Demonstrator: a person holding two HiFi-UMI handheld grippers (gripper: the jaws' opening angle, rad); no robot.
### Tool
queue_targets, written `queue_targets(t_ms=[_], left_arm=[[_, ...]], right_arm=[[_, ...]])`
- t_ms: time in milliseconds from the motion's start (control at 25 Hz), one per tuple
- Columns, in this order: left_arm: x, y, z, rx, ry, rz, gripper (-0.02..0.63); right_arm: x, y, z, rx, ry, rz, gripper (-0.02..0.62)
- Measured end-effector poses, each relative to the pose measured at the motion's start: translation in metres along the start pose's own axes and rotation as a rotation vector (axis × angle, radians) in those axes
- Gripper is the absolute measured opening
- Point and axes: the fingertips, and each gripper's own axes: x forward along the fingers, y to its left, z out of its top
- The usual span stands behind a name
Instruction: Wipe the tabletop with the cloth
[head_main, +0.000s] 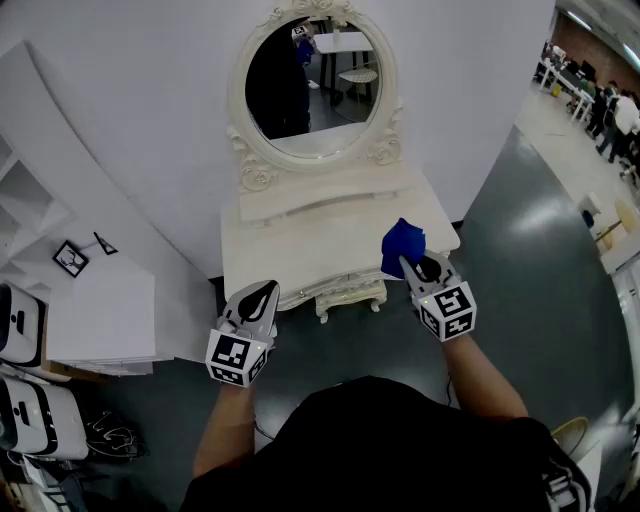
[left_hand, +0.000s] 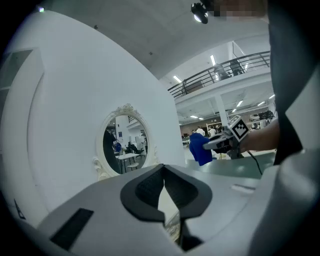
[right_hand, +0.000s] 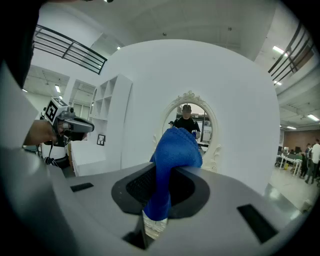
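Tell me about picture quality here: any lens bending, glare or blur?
Head view: sharp, fisheye curves the walls, soft glare on the grey floor. Left gripper view: dark round vignette, blurred patch at the top edge. Right gripper view: same curving; the blue cloth in the right gripper looks crisp.

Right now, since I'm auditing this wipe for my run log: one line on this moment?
right gripper shut on blue cloth | held over tabletop right end, contact unclear | left gripper shut, empty, at front-left edge
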Motion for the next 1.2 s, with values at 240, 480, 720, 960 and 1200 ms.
queue_targets(t_ms=[240, 480, 720, 960, 1200], left_arm=[[-0.007, 0.007, -0.005, -0.021, 0.0, -0.009, 0.014], [-0.008, 0.013, -0.009, -0.023, -0.001, -0.025, 0.014], [-0.003, 0.027, -0.01, -0.026, 0.004, -0.014, 0.014], [0.017, 0.049, -0.005, -0.013, -0.008, 0.026, 0.014], [0.056, 0.075, -0.006, -0.026, 0.021, 0.048, 0.014]], right_arm=[[0.005, 0.012, -0.001, 0.004, 0.009, 0.0, 0.041], [0.008, 0.011, 0.007, 0.032, -0.006, -0.021, 0.041], [0.021, -0.002, 0.017, 0.029, -0.024, -0.027, 0.041], [0.056, -0.013, 0.01, 0.044, -0.015, 0.014, 0.041], [0.106, -0.044, 0.015, 0.044, -0.014, 0.046, 0.041]])
